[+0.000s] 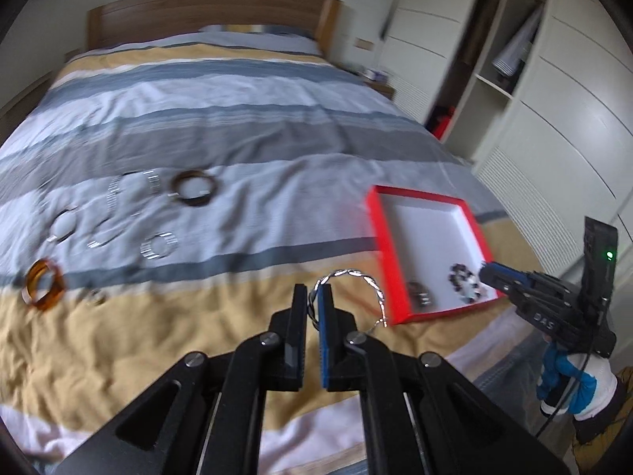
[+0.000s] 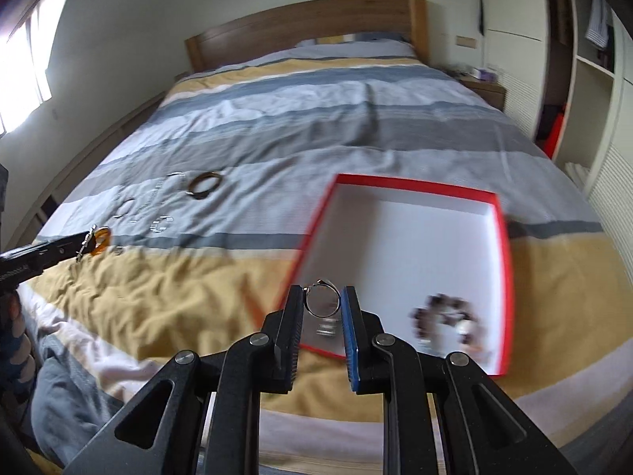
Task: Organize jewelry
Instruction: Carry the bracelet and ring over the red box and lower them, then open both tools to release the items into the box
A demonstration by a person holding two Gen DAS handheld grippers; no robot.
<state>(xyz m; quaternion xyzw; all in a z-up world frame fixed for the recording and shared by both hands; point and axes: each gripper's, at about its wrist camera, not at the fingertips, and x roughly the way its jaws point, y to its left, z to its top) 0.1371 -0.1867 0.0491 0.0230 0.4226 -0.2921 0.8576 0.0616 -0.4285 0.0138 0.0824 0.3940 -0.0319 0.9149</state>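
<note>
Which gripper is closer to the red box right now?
Right. The right gripper is over the red box's near edge; the left gripper is beside it over the bedspread.

1. Daylight was soft and even over the bed (image 1: 221,118), with only faint shadows in the wrinkles.
2. A window (image 2: 27,51) at ten o'clock in the right wrist view was blown out white.
3. Motion blur smeared the red box (image 2: 411,245) and the beaded bracelet (image 2: 447,324), perhaps worst at four o'clock.
4. Fisheye distortion bent the wardrobe (image 1: 554,99) and darkened the corners.
</note>
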